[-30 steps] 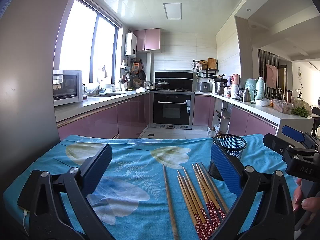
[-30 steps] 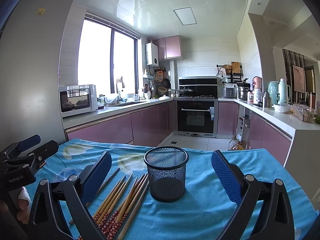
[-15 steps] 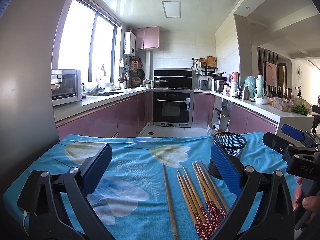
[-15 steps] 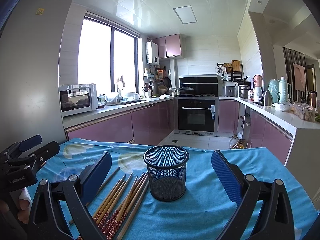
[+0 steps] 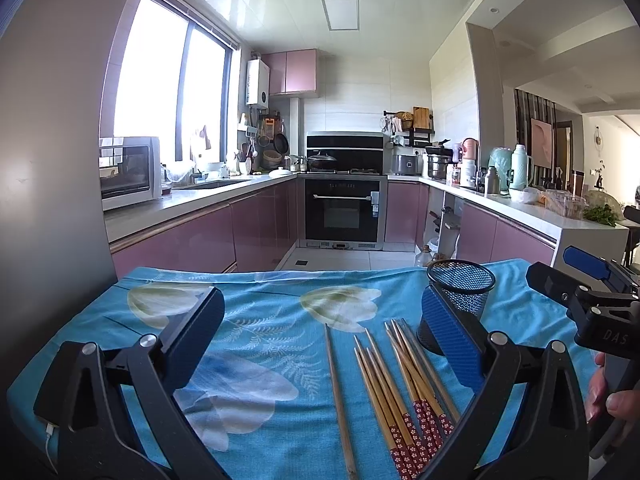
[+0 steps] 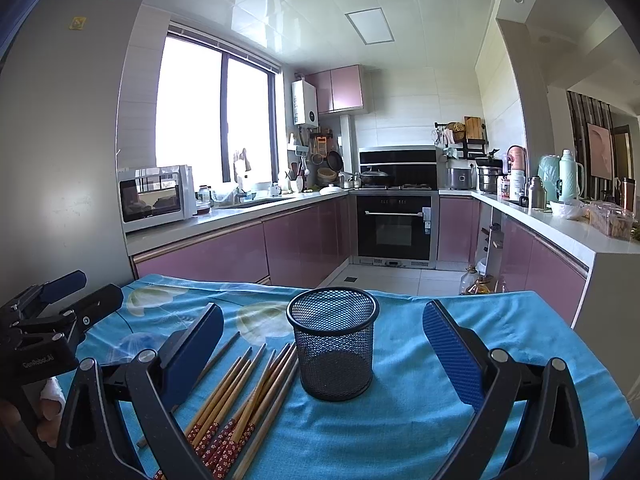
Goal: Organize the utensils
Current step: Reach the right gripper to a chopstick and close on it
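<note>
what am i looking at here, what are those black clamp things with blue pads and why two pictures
They are two hand-held grippers, one in each of a person's hands, each with a camera looking along its fingers, hence two pictures. The left gripper faces bamboo chopsticks with red flowered ends lying flat on the blue floral tablecloth. The right gripper faces the empty black wire-mesh cup, which stands upright beside them. Both grippers are open and hold nothing.
</note>
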